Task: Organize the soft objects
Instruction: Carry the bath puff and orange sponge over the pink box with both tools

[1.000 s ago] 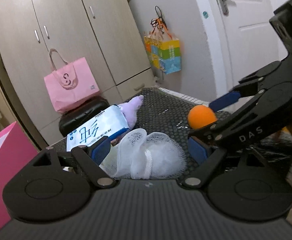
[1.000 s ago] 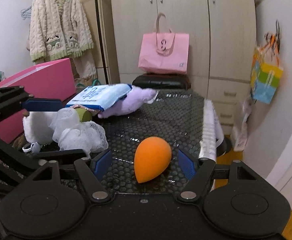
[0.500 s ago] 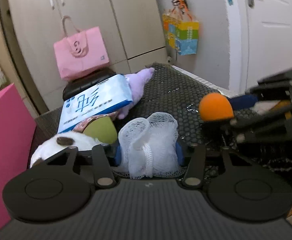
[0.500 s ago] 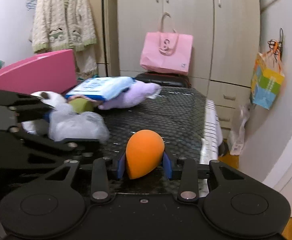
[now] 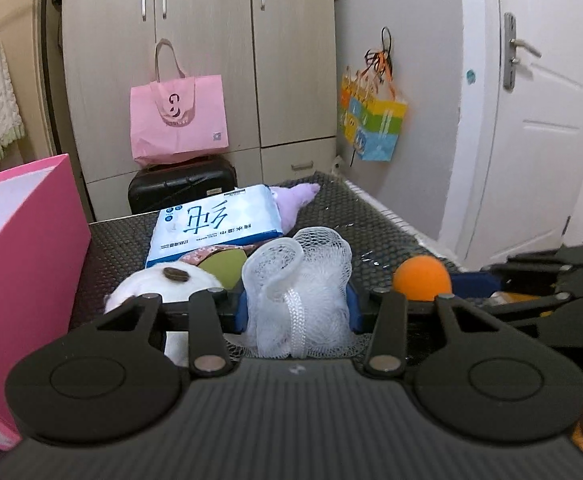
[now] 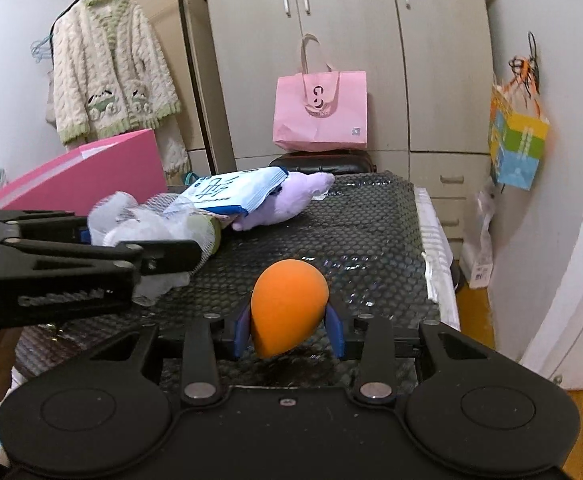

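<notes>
Left gripper [image 5: 296,306] clenched on mesh pouf [image 5: 297,280], frame center; right gripper [image 6: 289,326] clamps orange sponge [image 6: 287,306], lower center. Risk: loose pouf netting snags, sponge squirts out.

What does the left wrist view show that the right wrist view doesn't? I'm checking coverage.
Only the left wrist view shows the white door and the white plush toy. Only the right wrist view shows the full cream cardigan and the left gripper from the side. Both show the mesh sponge held by the left gripper, the orange sponge in the right gripper, and the pink box.
</notes>
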{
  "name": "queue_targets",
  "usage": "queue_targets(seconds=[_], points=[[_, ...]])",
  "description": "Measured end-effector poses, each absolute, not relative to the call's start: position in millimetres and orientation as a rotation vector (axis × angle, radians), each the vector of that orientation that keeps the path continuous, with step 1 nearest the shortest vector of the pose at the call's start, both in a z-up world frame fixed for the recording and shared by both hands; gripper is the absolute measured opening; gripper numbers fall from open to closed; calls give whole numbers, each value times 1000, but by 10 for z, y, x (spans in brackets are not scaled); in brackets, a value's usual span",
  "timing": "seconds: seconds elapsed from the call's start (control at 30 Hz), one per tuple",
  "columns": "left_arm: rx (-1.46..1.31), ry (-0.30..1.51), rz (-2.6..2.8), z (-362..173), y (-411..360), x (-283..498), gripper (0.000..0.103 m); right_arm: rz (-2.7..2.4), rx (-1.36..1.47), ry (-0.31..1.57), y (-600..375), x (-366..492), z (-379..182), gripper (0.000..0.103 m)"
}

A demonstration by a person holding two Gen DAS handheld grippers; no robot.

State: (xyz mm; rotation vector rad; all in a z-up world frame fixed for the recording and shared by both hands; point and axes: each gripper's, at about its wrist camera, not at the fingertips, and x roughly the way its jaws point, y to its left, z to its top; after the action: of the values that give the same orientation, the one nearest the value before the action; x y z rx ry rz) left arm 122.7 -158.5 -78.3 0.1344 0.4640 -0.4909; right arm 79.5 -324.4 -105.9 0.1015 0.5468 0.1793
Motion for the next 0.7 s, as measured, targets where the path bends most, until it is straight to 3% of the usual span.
queue_targets(seconds=[0.7], points=[[11,565,-429,-555,-770,835,44,219,184,569,-2823,375,-1050,44]])
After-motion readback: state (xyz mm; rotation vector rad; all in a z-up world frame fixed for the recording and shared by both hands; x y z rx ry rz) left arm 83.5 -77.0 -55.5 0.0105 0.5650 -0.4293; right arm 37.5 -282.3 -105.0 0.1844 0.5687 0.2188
